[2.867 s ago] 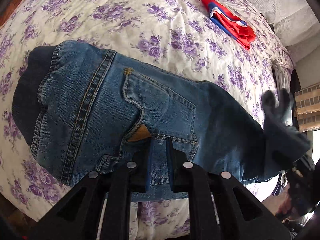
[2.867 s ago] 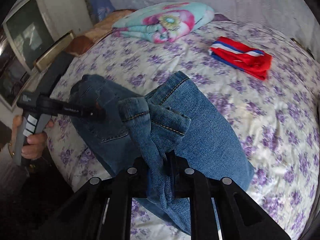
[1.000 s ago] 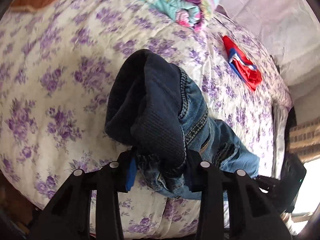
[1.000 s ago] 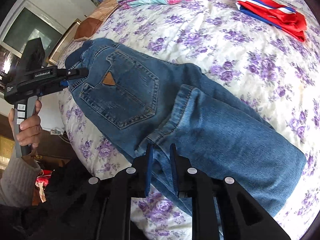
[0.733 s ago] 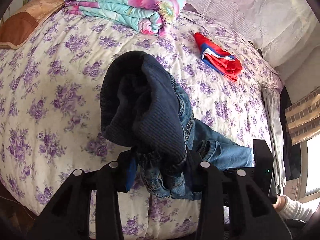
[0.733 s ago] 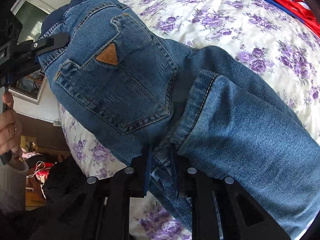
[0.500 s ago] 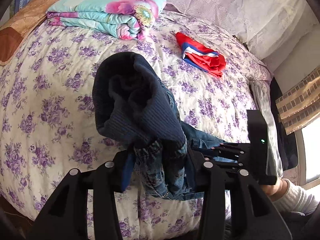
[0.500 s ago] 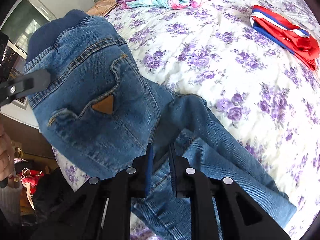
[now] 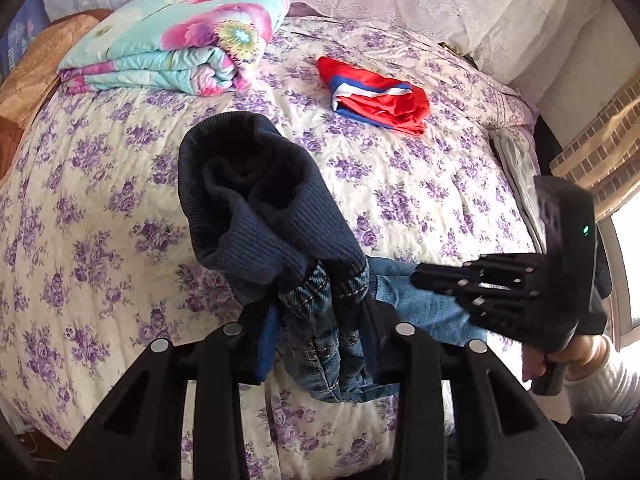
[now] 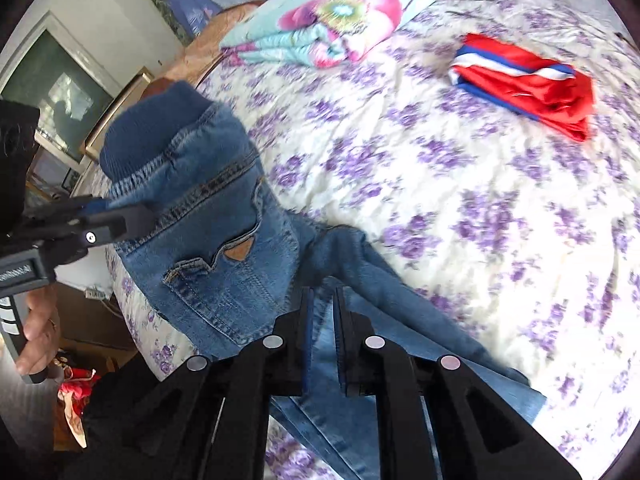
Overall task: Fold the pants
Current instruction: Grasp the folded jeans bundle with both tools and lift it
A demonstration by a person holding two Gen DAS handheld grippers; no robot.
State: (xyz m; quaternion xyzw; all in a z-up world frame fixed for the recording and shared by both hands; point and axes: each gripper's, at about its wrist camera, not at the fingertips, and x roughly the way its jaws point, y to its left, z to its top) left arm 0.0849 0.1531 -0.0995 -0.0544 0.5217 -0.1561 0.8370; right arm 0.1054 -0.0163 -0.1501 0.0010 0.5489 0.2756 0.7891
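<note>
Hanging from the left gripper [image 9: 316, 320], the blue denim pants with a dark ribbed waistband [image 9: 256, 216] are now lifted clear of the purple-flowered white bedspread [image 9: 100, 200] at their waist end, where half a second ago that end sat lower and three seconds ago the whole garment lay flat near the bed's front edge. The left gripper's fingers are closed tight on the bunched waistband, denim spilling out between them. The right gripper [image 10: 322, 320] has its fingers drawn close on a thin layer of the paler leg fabric, near the front edge; the legs trail right along the bedspread. In the right wrist view the back pocket with its tan triangular patch [image 10: 236, 254] faces the camera, tilted upright. Raising the waist this way suggests it is about to be carried over the legs, so the fold looks under way but not laid down. Farther off, a folded red, white and blue cloth [image 9: 376, 96] lies far right, and a folded turquoise floral quilt [image 9: 176, 52] sits far left.
</note>
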